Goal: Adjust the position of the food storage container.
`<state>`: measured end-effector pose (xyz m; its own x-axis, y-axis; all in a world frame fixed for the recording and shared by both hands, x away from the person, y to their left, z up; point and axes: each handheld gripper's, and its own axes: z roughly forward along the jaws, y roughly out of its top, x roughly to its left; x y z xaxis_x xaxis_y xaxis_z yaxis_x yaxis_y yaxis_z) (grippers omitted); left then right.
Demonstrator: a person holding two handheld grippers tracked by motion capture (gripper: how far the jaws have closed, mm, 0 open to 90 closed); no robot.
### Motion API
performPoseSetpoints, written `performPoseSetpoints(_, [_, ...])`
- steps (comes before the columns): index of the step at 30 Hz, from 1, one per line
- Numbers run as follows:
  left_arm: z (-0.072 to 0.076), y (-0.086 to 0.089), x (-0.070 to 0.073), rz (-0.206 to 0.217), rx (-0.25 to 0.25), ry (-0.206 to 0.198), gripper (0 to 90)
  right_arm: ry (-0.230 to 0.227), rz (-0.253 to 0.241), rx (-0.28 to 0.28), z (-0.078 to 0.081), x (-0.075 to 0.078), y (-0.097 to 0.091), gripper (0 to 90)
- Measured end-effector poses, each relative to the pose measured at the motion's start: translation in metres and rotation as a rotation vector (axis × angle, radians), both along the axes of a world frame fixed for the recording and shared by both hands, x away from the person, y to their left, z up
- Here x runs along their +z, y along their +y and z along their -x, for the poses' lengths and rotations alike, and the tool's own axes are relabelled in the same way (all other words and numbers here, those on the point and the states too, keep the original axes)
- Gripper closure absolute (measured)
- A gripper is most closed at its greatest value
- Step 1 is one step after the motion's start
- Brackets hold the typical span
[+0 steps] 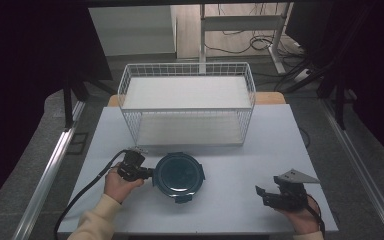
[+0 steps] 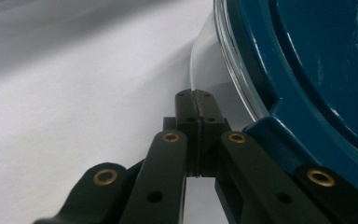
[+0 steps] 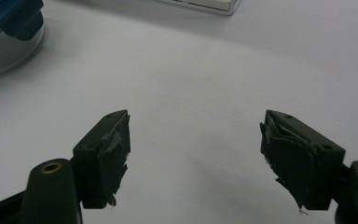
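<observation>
I see the round clear container with a dark teal snap-on lid (image 1: 179, 176) in the lower middle of the high view, on the pale grey table (image 1: 240, 160), in front of the white wire basket (image 1: 187, 102). My left gripper (image 1: 149, 173) sits right at its left edge; in the left gripper view its jaws are pressed together with nothing between them, tips just beside the container's clear wall (image 2: 209, 60). My right gripper (image 1: 261, 194), lower right, stands well apart from it, jaws spread and empty.
</observation>
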<state>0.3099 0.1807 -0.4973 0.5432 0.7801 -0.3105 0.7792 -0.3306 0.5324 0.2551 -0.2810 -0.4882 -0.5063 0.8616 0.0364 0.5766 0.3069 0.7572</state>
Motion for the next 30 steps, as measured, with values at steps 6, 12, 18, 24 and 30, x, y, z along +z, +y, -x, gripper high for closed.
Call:
performPoseSetpoints(6, [-0.002,-0.009,-0.001,-0.002,0.009,0.003,90.0,0.002,0.002,0.001,0.0,0.0,0.0,24.0])
performPoseSetpoints(12, [-0.005,-0.018,-0.003,0.009,-0.001,0.008,90.0,0.003,0.005,0.001,0.0,-0.001,0.0,24.0])
performPoseSetpoints(18, [-0.009,-0.025,-0.007,0.011,0.01,0.018,90.0,0.003,0.008,0.002,0.0,-0.001,0.001,24.0])
performPoseSetpoints(24, [-0.011,-0.031,-0.011,0.015,0.012,0.02,90.0,0.006,0.009,0.001,-0.001,-0.002,0.0,23.9])
performPoseSetpoints(30, [-0.014,-0.041,-0.013,0.013,0.006,0.02,90.0,0.006,0.015,0.002,-0.001,-0.002,0.001,23.9])
